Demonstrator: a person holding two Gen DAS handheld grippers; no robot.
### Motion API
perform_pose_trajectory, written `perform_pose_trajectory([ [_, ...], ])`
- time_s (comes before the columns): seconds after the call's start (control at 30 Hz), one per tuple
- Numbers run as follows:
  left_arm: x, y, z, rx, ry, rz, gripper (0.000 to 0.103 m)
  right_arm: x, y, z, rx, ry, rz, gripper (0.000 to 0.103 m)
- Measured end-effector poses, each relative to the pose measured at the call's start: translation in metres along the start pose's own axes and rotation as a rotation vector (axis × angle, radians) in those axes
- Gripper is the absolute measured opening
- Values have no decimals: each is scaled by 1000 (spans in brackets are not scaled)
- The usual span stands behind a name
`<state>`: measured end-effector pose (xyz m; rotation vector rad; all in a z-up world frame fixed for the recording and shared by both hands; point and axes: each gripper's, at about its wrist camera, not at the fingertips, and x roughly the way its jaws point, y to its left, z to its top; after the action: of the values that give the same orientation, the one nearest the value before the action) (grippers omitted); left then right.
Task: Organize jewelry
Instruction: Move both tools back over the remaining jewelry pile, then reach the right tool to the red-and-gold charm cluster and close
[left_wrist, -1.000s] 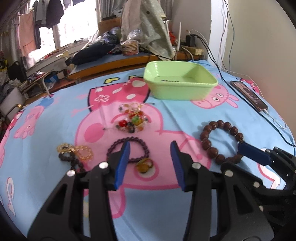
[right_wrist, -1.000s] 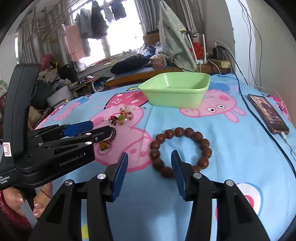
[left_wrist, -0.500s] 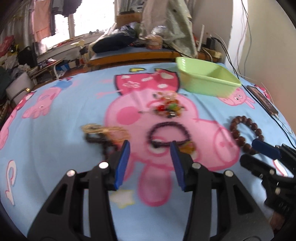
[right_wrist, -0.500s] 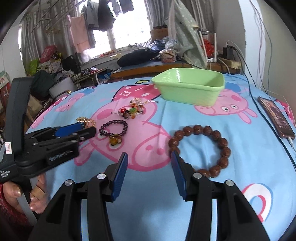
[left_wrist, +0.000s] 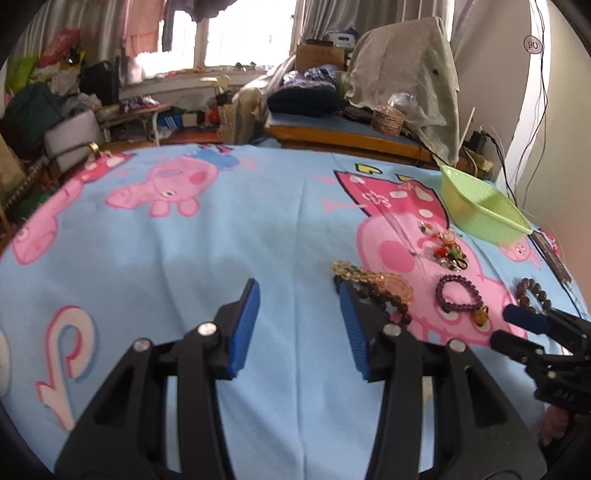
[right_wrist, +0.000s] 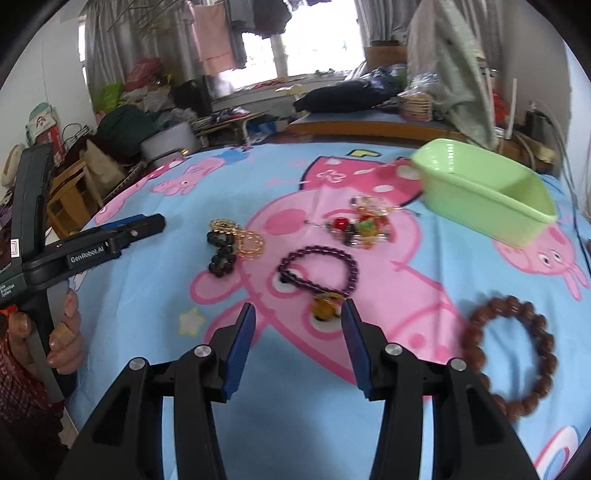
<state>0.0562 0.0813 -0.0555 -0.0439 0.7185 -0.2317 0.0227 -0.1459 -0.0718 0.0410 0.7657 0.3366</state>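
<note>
Approach step: right gripper (right_wrist: 297, 338) spread, empty; purple bracelet (right_wrist: 318, 271) at 12 o'clock, needs fwd reach & pinch.

Left gripper (left_wrist: 297, 295) hangs with jaws apart over bare blue sheet (left_wrist: 184, 258), nothing between them, beaded bracelets (left_wrist: 373, 282) just to its right.

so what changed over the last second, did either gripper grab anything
No grab. Both grippers swung left across the bedspread: the right gripper went from the brown bead bracelet to the purple bracelet, and the left gripper left the purple one for bare cloth. Both jaws open and empty. All jewelry and the green tray stayed put.
</note>
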Motion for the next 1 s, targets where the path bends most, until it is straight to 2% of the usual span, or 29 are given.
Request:
perform_pose_trajectory([
  [0.17, 18, -6, -4, 19, 50, -33, 43, 18, 6, 15, -47, 25, 24, 7],
  [0.33, 16, 6, -4, -49, 37, -67, 43, 38, 7, 39, -51, 41, 72, 4],
  [0.5, 17, 8, -4, -69, 29, -91, 43, 34, -27, 51, 12, 21, 15, 3],
  [0.7, 15, 3, -5, -33, 23, -105, 43, 20, -80, 42, 129, 43, -45, 3],
  [0.83, 15, 2, -5, -24, 26, -105, 43, 19, -84, 45, 104, 46, -65, 3],
  [1.0, 16, 3, -4, -29, 30, -102, 43, 33, -76, 53, 36, 69, -46, 3],
])
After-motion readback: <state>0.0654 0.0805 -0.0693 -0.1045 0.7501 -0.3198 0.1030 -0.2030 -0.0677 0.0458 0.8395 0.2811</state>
